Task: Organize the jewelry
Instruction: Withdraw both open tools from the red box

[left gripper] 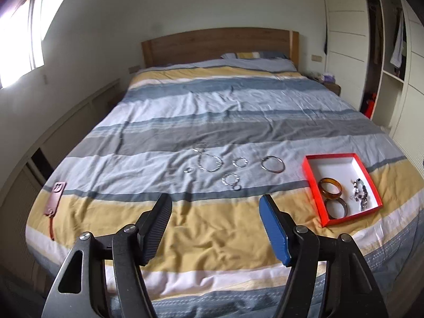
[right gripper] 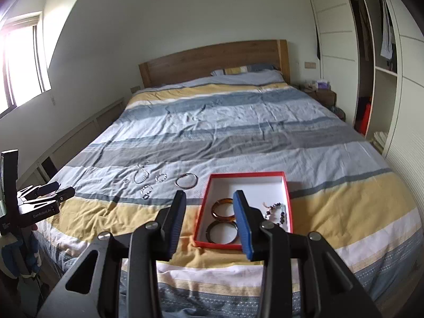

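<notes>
Left gripper (left gripper: 215, 204) and right gripper (right gripper: 209, 201) hover with jaws spread wide, holding nothing.

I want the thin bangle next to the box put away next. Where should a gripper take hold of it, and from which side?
The thin bangle lies flat on the quilt, just left of the red box, apart from the small rings. Come straight down from above and pinch across one section of its rim, one finger inside the loop, one outside. The near edge looks easiest. The left gripper is open.
</notes>
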The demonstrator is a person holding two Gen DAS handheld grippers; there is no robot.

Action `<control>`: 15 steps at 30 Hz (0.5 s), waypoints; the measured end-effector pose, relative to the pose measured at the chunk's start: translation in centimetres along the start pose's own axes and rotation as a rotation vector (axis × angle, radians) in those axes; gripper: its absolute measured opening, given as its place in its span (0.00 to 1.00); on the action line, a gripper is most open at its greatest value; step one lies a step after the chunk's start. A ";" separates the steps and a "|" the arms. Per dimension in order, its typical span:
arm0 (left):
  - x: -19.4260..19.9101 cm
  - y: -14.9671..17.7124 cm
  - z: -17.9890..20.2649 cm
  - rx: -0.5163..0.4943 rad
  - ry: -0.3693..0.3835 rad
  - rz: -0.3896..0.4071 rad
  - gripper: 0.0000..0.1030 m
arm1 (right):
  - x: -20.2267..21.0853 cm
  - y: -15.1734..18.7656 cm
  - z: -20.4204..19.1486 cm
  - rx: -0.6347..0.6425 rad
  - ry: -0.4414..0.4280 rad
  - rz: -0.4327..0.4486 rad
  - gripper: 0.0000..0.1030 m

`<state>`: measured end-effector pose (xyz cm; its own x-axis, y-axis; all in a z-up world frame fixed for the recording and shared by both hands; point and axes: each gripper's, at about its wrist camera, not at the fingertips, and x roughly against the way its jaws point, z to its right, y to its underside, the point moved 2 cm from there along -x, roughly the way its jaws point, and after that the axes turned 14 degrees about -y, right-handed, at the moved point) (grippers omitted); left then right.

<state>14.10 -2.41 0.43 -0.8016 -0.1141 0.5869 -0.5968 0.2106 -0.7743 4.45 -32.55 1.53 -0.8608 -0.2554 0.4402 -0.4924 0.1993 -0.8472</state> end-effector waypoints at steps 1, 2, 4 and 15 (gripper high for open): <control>0.6 0.2 -1.0 0.012 -0.011 0.007 0.68 | 0.5 -0.1 -0.6 0.008 -0.005 0.008 0.34; 1.0 0.4 -1.7 0.019 -0.016 0.010 0.68 | 0.9 -0.3 -1.1 0.016 -0.011 0.016 0.34; 1.9 0.7 -3.0 0.031 -0.032 0.020 0.68 | 1.8 -0.5 -2.2 0.033 -0.020 0.032 0.34; 1.4 1.0 -5.3 0.056 -0.038 0.028 0.65 | 2.1 -1.0 -4.8 0.074 -0.043 0.044 0.34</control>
<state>12.55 2.80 1.76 -0.8182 -0.1458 0.5562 -0.5743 0.1594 -0.8030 2.55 -28.72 4.72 -0.8743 -0.2885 0.3902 -0.4420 0.1412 -0.8858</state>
